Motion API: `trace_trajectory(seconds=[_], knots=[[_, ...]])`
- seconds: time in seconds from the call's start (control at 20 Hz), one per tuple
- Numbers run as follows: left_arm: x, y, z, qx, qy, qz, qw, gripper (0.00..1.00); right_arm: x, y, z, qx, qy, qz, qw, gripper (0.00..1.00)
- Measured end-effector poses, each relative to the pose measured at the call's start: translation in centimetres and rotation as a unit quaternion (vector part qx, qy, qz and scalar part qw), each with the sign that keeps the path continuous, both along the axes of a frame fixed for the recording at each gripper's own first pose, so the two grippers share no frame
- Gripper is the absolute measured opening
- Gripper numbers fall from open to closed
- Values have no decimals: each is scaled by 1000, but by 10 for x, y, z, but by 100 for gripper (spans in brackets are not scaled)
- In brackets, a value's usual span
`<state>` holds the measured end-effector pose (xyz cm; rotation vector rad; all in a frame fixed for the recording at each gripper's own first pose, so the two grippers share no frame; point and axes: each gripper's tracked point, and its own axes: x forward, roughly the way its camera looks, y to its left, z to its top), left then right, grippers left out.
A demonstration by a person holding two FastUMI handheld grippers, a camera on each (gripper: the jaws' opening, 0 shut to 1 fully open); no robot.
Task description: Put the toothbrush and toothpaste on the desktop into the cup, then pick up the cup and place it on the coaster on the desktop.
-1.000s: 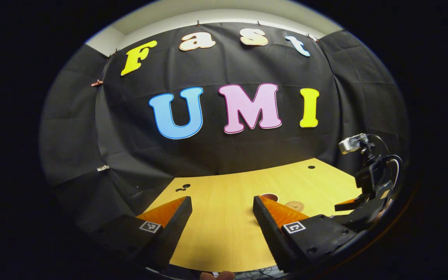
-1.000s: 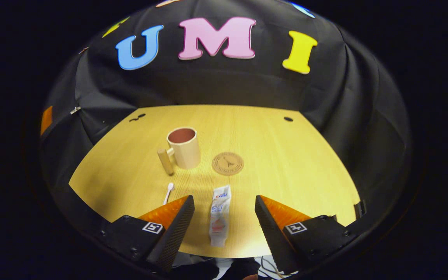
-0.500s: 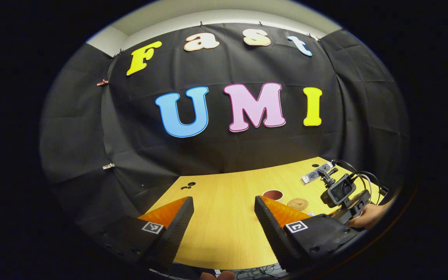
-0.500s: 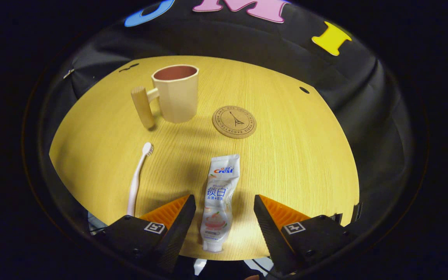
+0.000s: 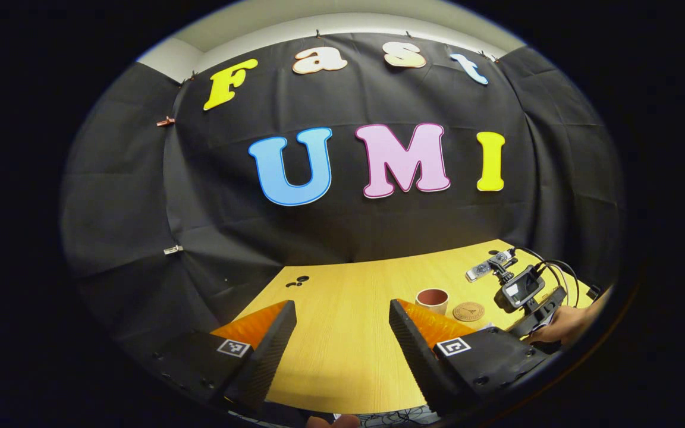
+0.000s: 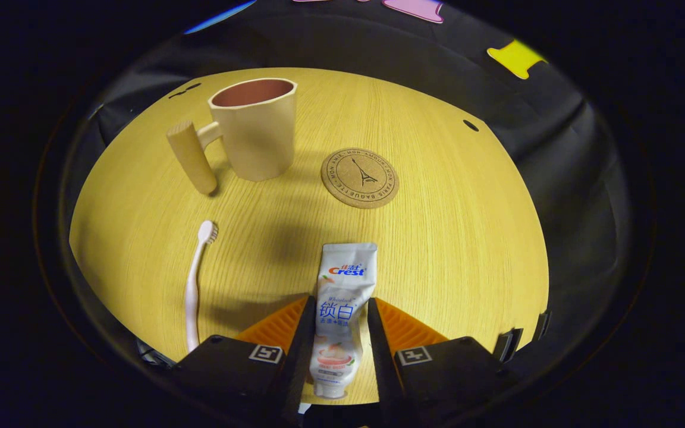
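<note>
In the right gripper view, my right gripper [image 6: 339, 306] is shut on the lower half of the white toothpaste tube [image 6: 346, 270], which lies flat on the wooden desktop [image 6: 455, 238]. The white toothbrush [image 6: 194, 279] lies to the tube's left, head pointing away. Behind it stands the beige cup [image 6: 256, 134], upright, its wooden handle [image 6: 191, 157] to the left. The round cork coaster [image 6: 359, 177] lies right of the cup. My left gripper [image 5: 342, 333] hangs open above the desktop with nothing between its fingers. The cup [image 5: 431, 300] and the coaster [image 5: 468, 311] show beyond it to the right.
In the left gripper view, the right gripper's housing with cables [image 5: 524, 291] and the hand [image 5: 562, 324] holding it sit at the far right. Black cloth walls close the desk at the back and sides. Small dark holes [image 6: 470, 125] mark the desktop's far part.
My right gripper moved down and forward over the toothpaste, and its fingers went from open to shut on the tube. The left gripper view turned slightly, bringing the cup into sight.
</note>
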<state>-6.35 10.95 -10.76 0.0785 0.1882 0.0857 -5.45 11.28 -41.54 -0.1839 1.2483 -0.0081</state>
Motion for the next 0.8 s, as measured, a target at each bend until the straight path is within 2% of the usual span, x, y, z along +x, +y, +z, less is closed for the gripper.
trace_trajectory(seconds=[0.05,0.1,0.2,0.25,0.3,0.4,0.5,0.55,0.8], knots=[[1,0,-1,-1,5,2,1000,98,1,0,1,8,0,-5,1000,50],[2,0,-3,-2,9,3,1000,98,0,0,1,12,5,-2,1000,49],[4,-6,-8,-5,17,2,1000,98,-1,-1,1,16,11,24,1000,40],[6,-10,-9,-5,21,1,1000,98,-2,-4,-1,17,13,37,999,40],[6,-13,-12,-5,26,-1,1000,98,-3,-4,0,25,12,44,999,35],[8,-22,-19,-3,38,-2,999,98,-5,-5,0,48,11,52,997,32],[10,-37,-32,-8,60,-8,998,98,-8,-5,1,85,3,50,995,21],[10,-46,-39,-12,73,-11,997,97,-8,-8,2,99,0,47,994,26],[15,-90,-94,-26,150,-30,988,96,-9,-25,25,164,-30,51,985,25]])
